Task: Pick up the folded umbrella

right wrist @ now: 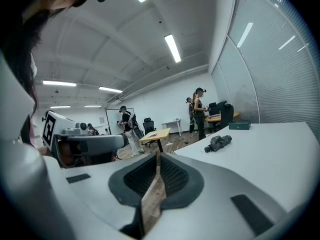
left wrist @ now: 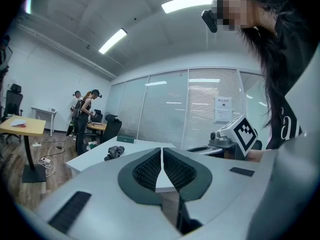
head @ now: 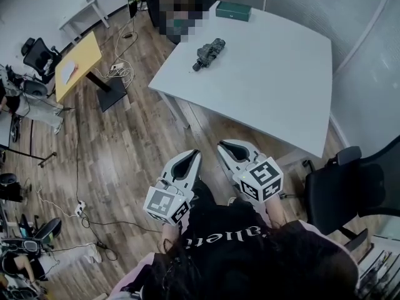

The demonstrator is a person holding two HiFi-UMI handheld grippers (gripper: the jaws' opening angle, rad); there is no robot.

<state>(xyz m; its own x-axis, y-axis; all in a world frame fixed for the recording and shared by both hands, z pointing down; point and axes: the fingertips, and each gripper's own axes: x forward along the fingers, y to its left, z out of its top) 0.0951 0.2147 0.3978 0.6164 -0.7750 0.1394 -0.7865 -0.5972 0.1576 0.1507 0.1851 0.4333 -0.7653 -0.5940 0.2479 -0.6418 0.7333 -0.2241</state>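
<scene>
Left tongs (head: 194, 154) and right tongs (head: 222, 146) are held side by side, near level, closed empty; folded umbrella (head: 209, 53) well ahead on bench (head: 269, 92).

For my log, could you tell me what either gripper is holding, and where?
Nothing is held: left gripper and right gripper are shut, empty; the folded umbrella lies on the table.

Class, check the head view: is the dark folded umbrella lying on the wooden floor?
No, the dark folded umbrella lies on top of the white table, towards its far side.
</scene>
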